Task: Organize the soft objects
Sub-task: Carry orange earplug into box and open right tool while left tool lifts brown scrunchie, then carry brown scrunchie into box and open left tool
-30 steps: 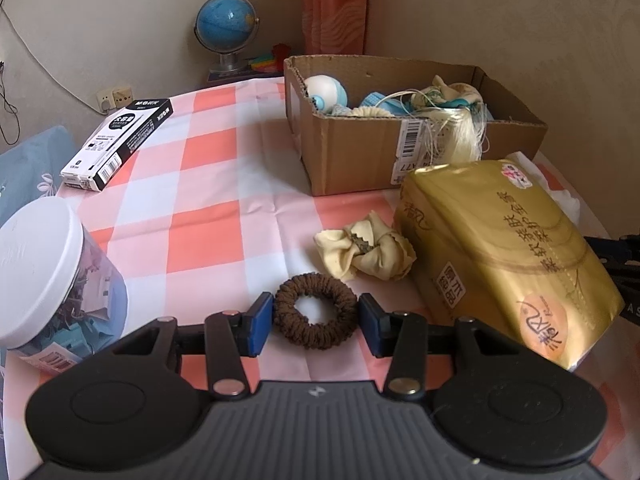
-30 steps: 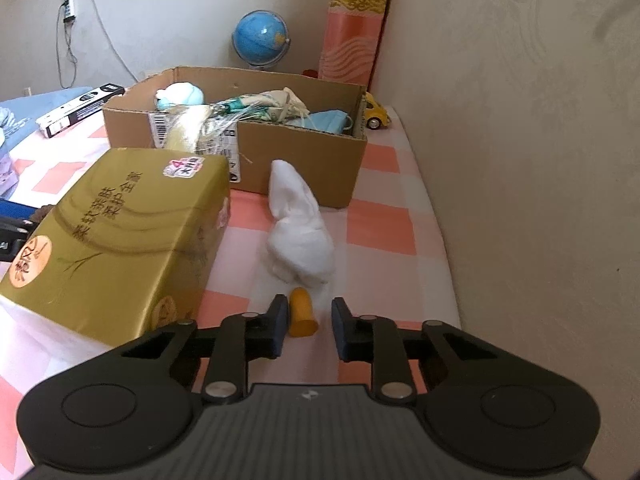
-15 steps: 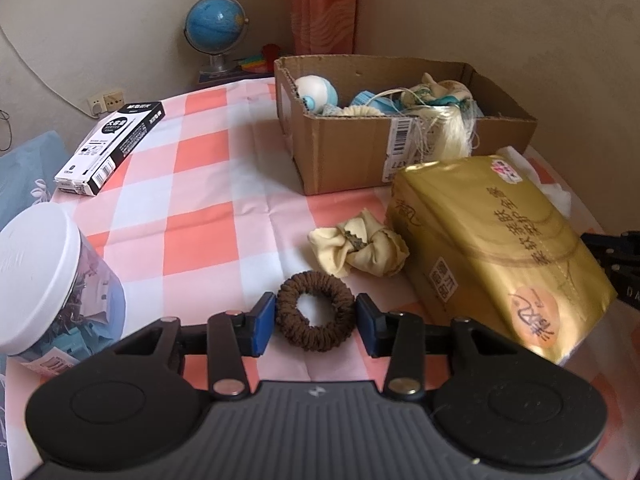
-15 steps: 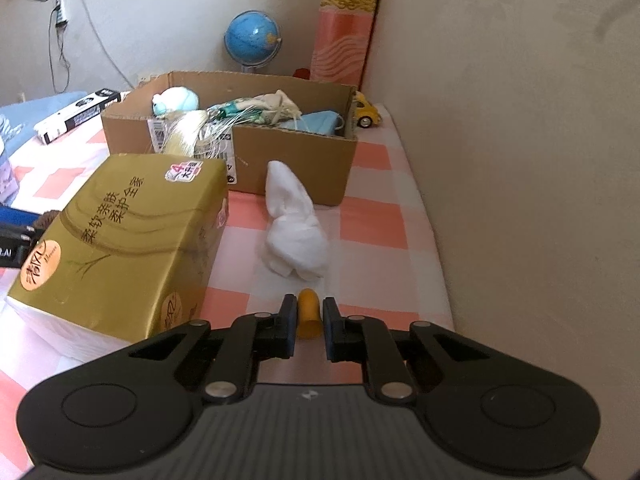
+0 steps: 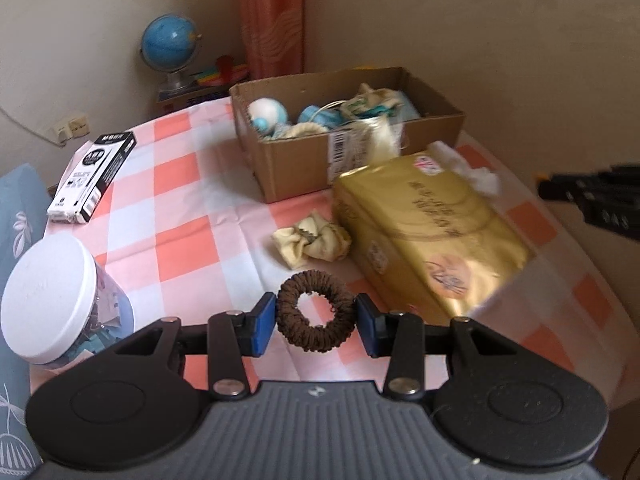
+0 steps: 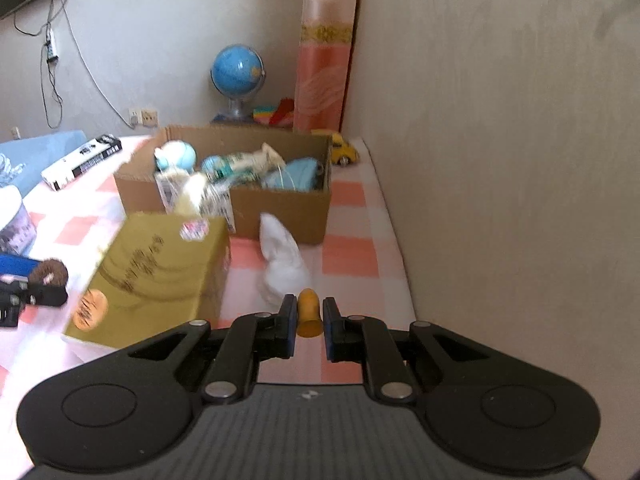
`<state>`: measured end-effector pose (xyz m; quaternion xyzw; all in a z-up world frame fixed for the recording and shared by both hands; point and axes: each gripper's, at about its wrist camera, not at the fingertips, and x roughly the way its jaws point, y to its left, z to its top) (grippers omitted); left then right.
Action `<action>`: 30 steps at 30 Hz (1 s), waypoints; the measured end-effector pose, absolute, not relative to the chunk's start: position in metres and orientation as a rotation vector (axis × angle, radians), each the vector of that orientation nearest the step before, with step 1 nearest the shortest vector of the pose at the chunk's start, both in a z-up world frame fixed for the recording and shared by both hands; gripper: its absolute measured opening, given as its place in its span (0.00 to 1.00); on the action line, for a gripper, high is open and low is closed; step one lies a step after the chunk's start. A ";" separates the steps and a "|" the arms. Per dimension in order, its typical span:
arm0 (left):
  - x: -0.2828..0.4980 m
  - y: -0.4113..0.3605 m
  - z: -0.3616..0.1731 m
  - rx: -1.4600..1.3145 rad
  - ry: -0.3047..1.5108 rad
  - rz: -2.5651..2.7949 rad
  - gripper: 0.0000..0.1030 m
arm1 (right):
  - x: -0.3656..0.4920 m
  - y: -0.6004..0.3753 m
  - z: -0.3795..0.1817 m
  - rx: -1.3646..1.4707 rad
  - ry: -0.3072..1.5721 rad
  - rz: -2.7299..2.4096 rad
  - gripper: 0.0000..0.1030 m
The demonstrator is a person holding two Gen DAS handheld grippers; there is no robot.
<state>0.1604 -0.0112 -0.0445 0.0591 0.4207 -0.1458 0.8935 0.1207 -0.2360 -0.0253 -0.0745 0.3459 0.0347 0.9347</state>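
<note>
Two grips: left gripper (image 5: pixel 316 322) pinching brown scrunchie (image 5: pixel 315 310) (ribbed ring); right gripper (image 6: pixel 310 326) clamping orange piece (image 6: pixel 309 313).

checked tablecloth (image 5: pixel 192 216), cardboard box (image 5: pixel 304 168), gold tissue pack (image 5: pixel 424 240), cream scrunchie (image 5: pixel 312 238), white-lidded jar (image 5: pixel 52 300), black-and-white carton (image 5: pixel 94 176), white cloth (image 6: pixel 282 264)

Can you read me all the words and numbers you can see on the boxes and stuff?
None can be read for certain.
Gold tissue pack: large Chinese characters, too blurred to read.
Black and white box: print too small.
Cardboard box: barcode sticker, digits too small.
White-lidded jar: label unreadable.
</note>
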 end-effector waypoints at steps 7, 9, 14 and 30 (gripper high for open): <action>0.148 -0.010 -0.030 0.172 0.848 -0.344 0.41 | 0.141 -0.221 0.005 -0.171 0.636 0.095 0.16; 0.146 -0.009 -0.028 0.179 0.844 -0.350 0.41 | 0.153 -0.216 0.012 -0.176 0.618 0.108 0.16; 0.146 -0.004 -0.026 0.180 0.838 -0.354 0.41 | 0.181 -0.203 0.023 -0.202 0.595 0.118 0.16; 0.157 0.008 -0.028 0.183 0.836 -0.349 0.41 | 0.256 -0.194 0.023 -0.188 0.647 0.128 0.32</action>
